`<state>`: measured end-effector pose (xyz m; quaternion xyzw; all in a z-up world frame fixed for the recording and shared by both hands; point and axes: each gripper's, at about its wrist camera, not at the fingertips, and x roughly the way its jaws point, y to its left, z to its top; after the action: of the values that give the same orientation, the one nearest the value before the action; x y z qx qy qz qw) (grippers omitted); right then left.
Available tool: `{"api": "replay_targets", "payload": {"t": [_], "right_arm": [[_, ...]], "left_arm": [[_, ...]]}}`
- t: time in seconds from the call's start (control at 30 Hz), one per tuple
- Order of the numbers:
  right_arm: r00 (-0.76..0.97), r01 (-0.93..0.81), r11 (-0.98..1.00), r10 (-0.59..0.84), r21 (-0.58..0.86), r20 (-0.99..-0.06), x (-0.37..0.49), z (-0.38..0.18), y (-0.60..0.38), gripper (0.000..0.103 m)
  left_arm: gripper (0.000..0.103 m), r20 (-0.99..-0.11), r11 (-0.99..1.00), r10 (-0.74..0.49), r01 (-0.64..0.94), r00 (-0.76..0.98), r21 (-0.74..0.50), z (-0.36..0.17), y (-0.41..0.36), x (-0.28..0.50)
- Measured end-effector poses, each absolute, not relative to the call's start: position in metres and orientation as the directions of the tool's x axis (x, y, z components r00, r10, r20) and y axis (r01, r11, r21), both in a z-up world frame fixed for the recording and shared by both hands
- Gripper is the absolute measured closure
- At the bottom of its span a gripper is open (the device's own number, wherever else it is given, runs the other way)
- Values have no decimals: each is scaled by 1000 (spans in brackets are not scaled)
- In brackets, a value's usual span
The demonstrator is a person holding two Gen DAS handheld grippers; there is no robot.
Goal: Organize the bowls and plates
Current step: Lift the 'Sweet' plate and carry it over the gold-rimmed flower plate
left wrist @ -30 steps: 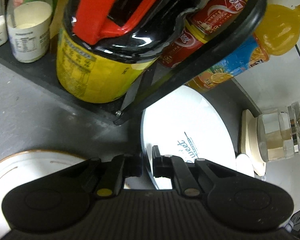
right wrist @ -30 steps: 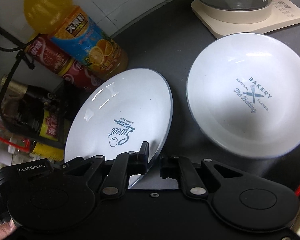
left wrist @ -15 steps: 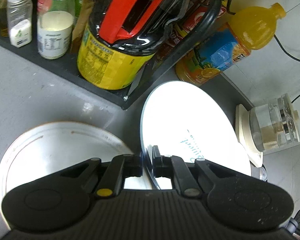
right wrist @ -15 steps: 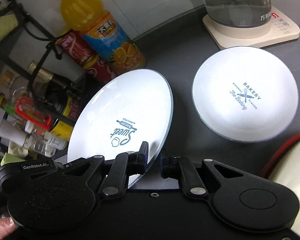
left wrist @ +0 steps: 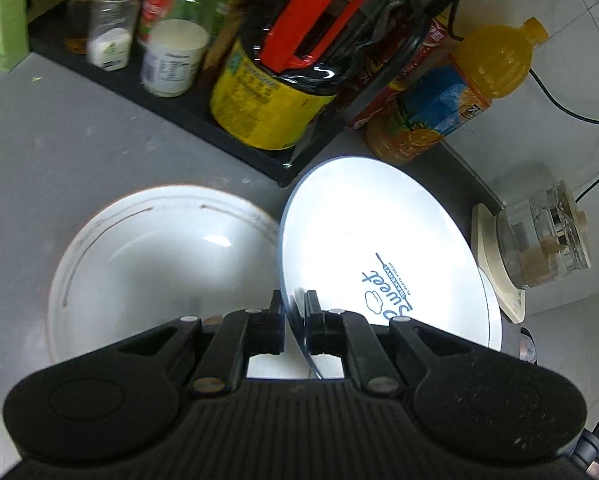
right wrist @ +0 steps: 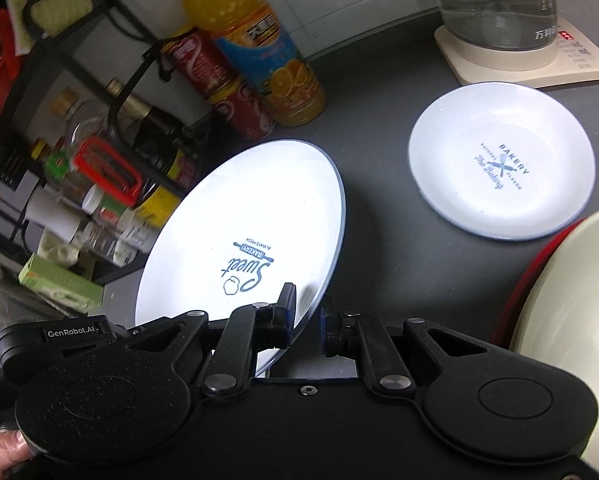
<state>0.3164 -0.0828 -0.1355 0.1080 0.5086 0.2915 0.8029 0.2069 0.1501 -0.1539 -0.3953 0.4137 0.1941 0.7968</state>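
Both grippers hold one white "Sweet" plate [left wrist: 379,256] by its near rim, tilted up off the grey counter. My left gripper [left wrist: 296,320] is shut on that rim. My right gripper [right wrist: 305,320] is also shut on the same plate [right wrist: 251,224]. A larger white plate with a brown rim [left wrist: 155,264] lies flat on the counter just left of the held plate. A white "Bakery" plate [right wrist: 501,160] lies flat at the right. A cream bowl with a red outside [right wrist: 571,292] sits at the right edge.
A black rack [left wrist: 203,120] with jars, bottles and a yellow can [left wrist: 267,108] stands behind. An orange juice bottle [right wrist: 267,52] and red cans [right wrist: 223,84] stand beside it. A glass kettle [right wrist: 499,0] on a cream base [right wrist: 539,60] is at the back right.
Both grippers have pulled back and up with the "Sweet" plate, away from the rack. More of the brown-rimmed plate, the rack and the cream bowl has come into view.
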Motion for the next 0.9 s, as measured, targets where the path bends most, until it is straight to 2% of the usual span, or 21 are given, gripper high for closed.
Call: {"api": "replay_targets", "payload": {"t": [0.9], "right_arm": [[211,-468,771,572,431,-793,283,-147,-50,92]], "left_arm": [[94,-854,523,29,-736,519,-429,-166,162,123]]}}
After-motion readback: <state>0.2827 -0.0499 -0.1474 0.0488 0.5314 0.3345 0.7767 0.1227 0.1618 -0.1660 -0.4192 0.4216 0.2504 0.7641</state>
